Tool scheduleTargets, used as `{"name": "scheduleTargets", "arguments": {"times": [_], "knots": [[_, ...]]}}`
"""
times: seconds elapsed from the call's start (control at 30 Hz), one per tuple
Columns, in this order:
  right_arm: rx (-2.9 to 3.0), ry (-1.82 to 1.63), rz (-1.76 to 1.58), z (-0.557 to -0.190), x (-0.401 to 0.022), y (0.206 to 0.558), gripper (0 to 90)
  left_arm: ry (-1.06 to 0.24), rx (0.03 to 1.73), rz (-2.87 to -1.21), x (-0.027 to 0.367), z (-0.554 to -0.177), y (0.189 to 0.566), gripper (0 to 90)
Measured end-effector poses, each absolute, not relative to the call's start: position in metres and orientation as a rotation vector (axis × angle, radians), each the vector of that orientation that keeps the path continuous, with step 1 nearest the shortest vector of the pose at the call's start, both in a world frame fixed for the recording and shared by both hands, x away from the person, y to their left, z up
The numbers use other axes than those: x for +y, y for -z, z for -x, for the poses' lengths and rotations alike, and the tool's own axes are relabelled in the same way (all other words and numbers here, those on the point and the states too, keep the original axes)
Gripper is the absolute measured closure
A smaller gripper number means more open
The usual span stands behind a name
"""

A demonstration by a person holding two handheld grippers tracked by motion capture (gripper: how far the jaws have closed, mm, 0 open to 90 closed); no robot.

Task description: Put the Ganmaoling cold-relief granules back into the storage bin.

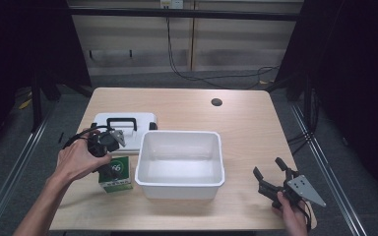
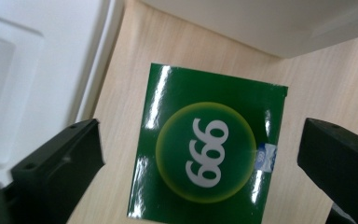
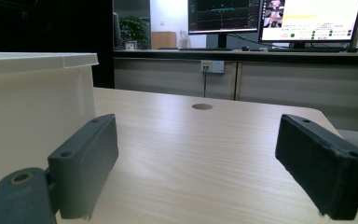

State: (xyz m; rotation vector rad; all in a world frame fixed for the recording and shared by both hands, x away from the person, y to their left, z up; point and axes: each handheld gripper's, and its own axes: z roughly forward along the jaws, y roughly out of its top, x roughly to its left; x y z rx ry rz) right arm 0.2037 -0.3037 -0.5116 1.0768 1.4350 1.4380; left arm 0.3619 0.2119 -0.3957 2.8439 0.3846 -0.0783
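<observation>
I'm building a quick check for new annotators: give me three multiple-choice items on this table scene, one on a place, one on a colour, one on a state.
1. Where does the green box stand?
A. inside the white tub
B. on the table beside the tub's left wall
C. on the white case

2. What colour is the handle of the white case?
A. black
B. red
C. white

3. How do the jaws of the left tool stand?
A. clamped on the box
B. shut with nothing between
C. open, one each side of the box, apart from it

Answers: 1 B, wood shows around it beside the white tub; 2 A, dark handle on the lid; 3 C, gaps show on both sides.
</observation>
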Motion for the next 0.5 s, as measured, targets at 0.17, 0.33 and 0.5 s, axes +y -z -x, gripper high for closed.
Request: {"name": "scheduleTargets", "arguments": {"times": [0.17,0.33,0.5], "knots": [[1.434,-1.438,-1.077,-0.204,-0.304,0.512,12.4,0.127,0.39,-2.84,0.211,-0.364,0.408,0.6],[1.433,-1.442,-1.076,-0.204,-0.303,0.512,12.4,0.158,0.375,-2.886,0.208,-0.363,0.418,1.8],[1.433,-1.441,-1.075,-0.204,-0.303,0.512,12.4,0.18,0.332,-2.894,0.205,-0.361,0.422,3.4]]}}
